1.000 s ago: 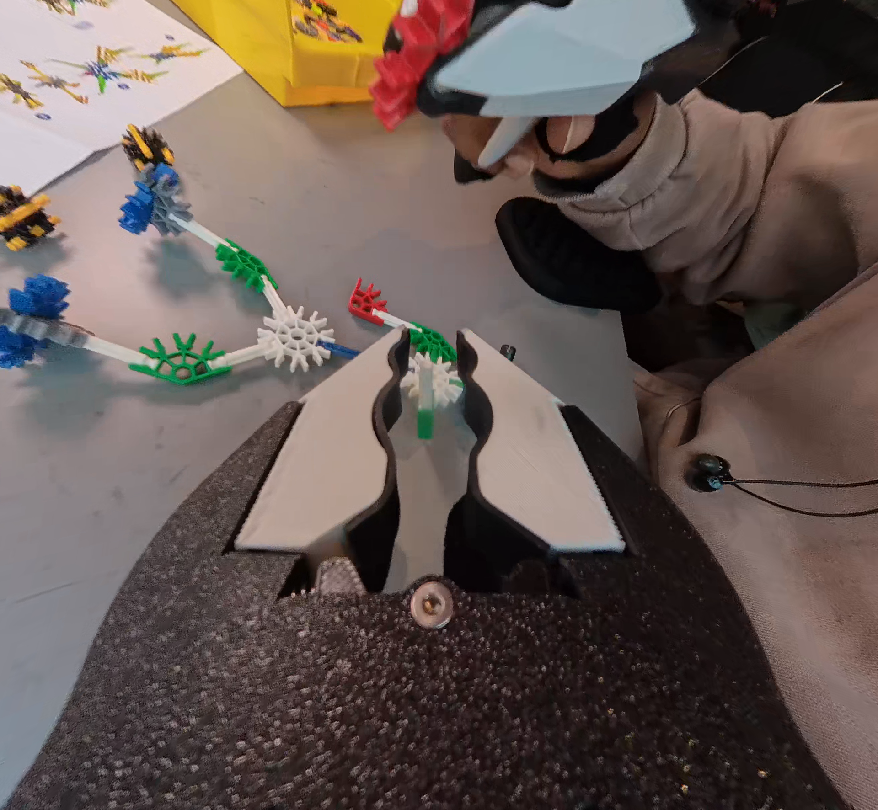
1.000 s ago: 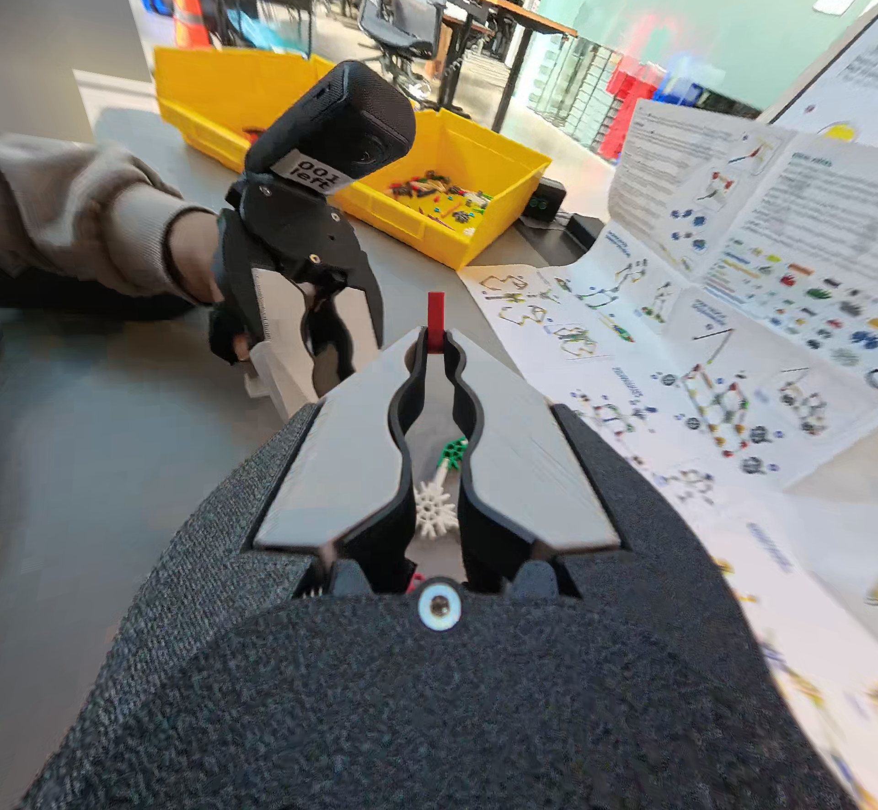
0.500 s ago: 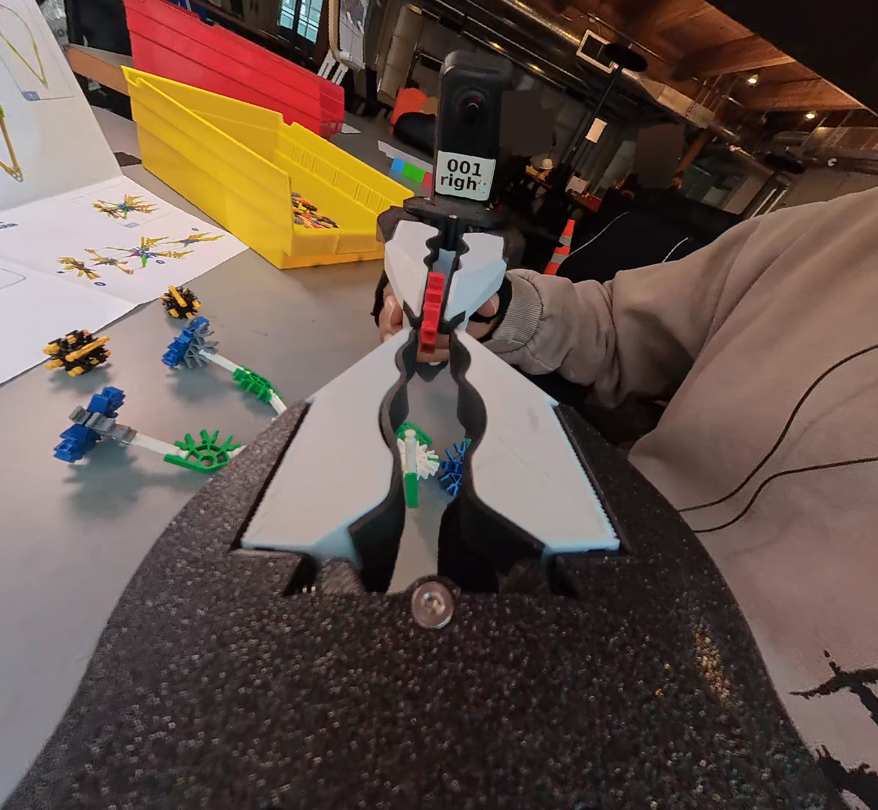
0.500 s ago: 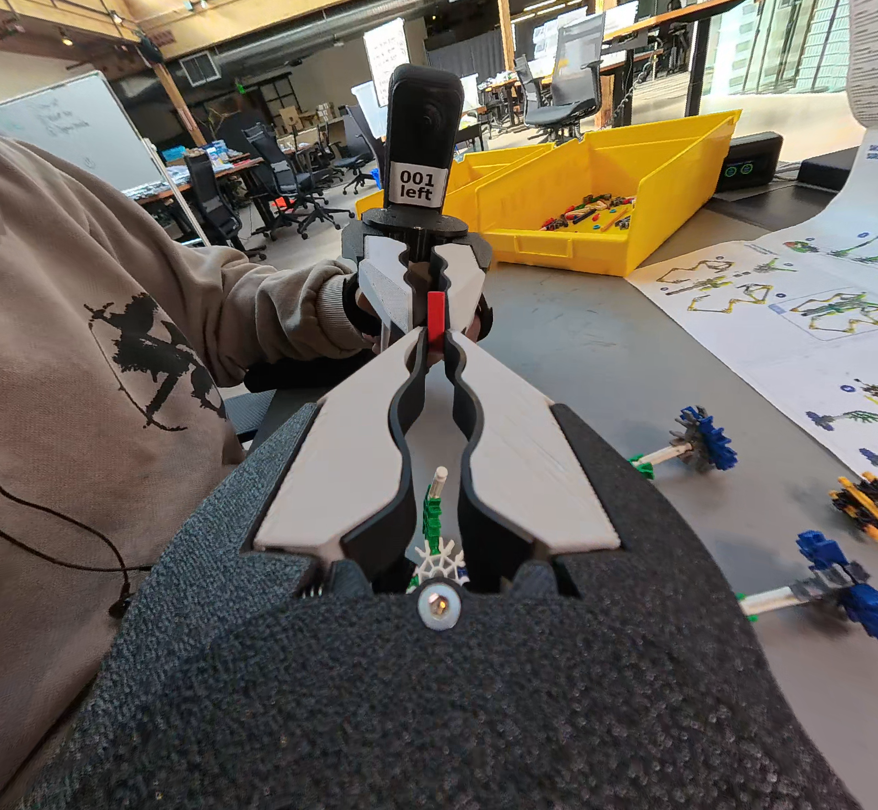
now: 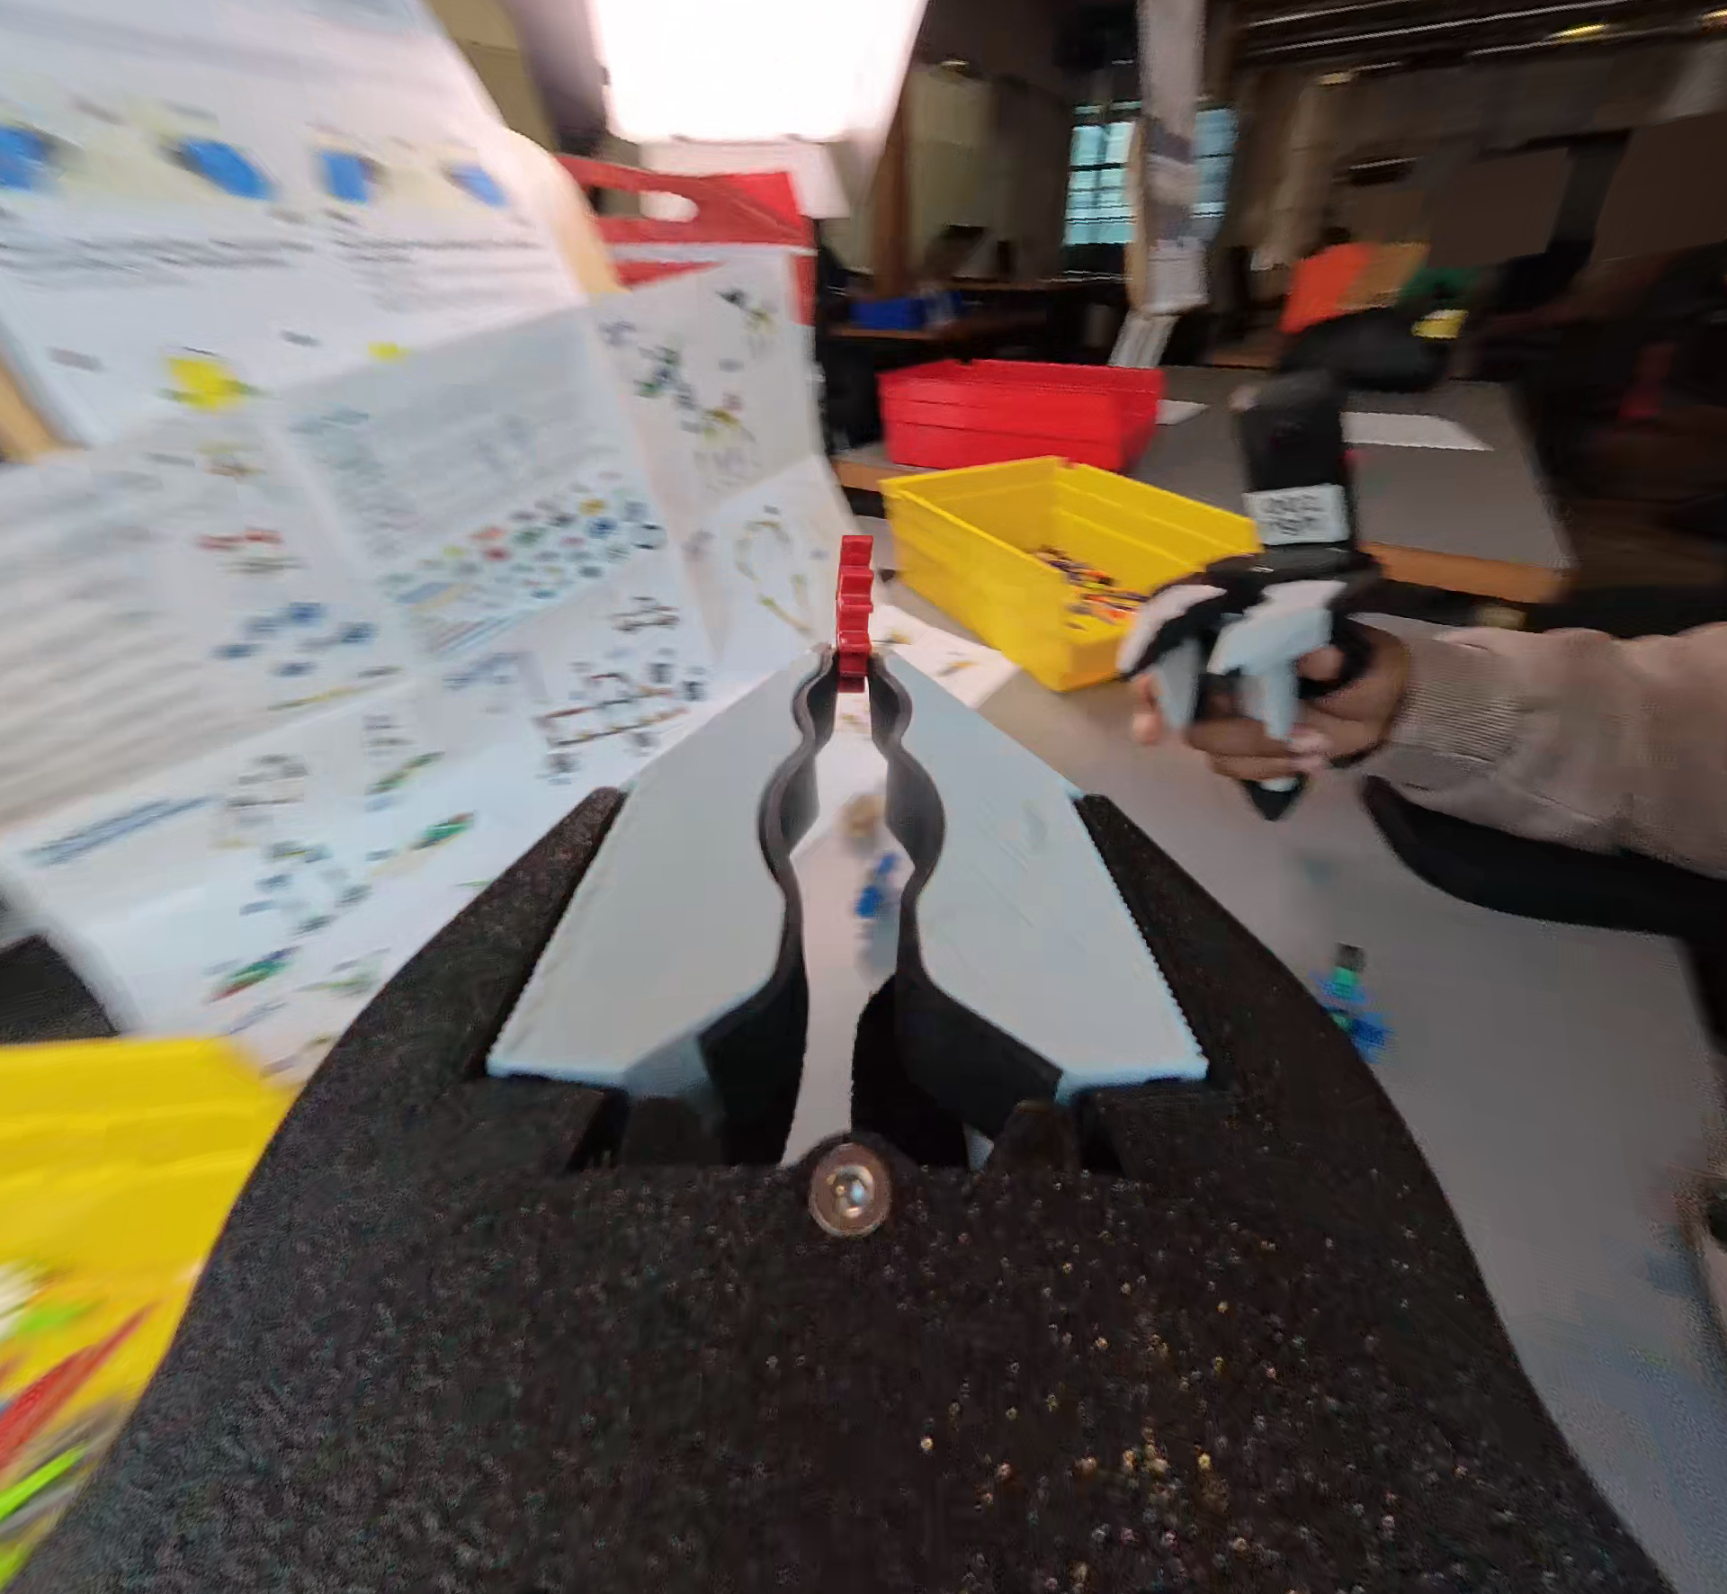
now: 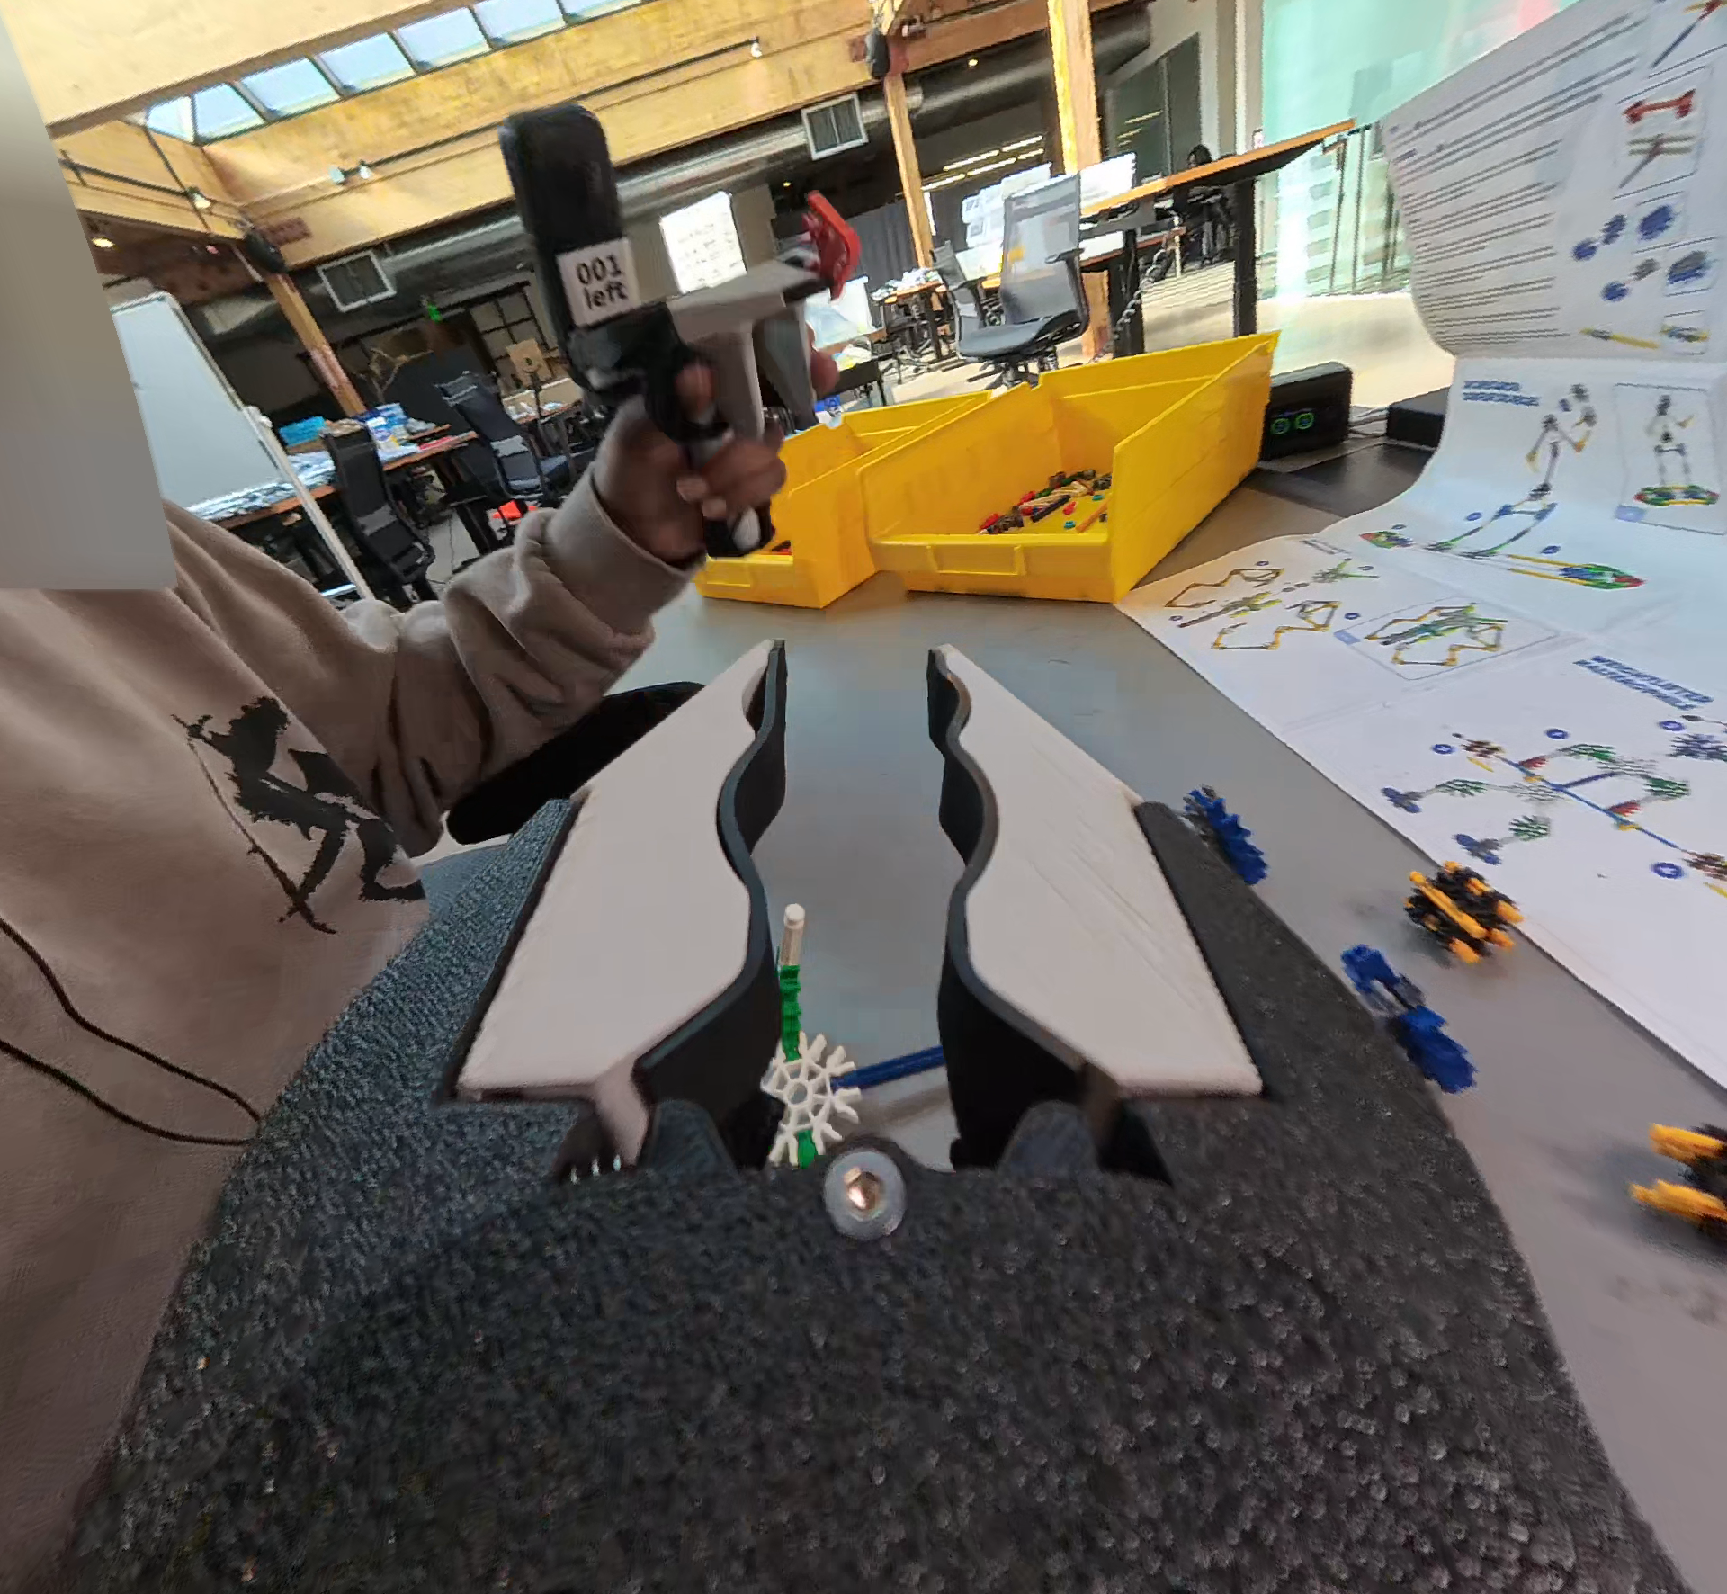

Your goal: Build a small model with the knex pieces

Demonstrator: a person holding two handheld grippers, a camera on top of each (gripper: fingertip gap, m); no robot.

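My left gripper point(image 5: 852, 672) is shut on a red toothed connector point(image 5: 854, 605), which stands up out of its fingertips. It is raised in front of a standing instruction sheet point(image 5: 374, 521). The right wrist view shows it lifted high at the left with the red connector point(image 6: 832, 241) at its tips. My right gripper point(image 6: 855, 661) is open and empty above the grey table point(image 6: 1075, 736). It also shows in the left wrist view point(image 5: 1234, 689), far right. Under its fingers lies a white snowflake connector point(image 6: 808, 1096) joined to a green connector point(image 6: 790, 1002), a white rod and a blue rod point(image 6: 888, 1068).
Yellow bins point(image 6: 1075, 484) with loose pieces stand at the table's far side, and red bins point(image 5: 1019, 414) behind them. Instruction sheets point(image 6: 1495, 708) cover the right. Blue connectors point(image 6: 1402, 1016) and yellow-black pieces point(image 6: 1458, 909) lie beside them. Another yellow bin point(image 5: 112, 1175) is near my left gripper. My hands' fingertips stand some 15 centimetres from each other. From my right tips it is roughly 15 centimetres to the blue rod point(image 6: 888, 1068); from my left, 25 centimetres.
The red connector passed from my right gripper to my left: the left pads closed on it, the right opened and let go. The grippers drew apart and the left swung up.
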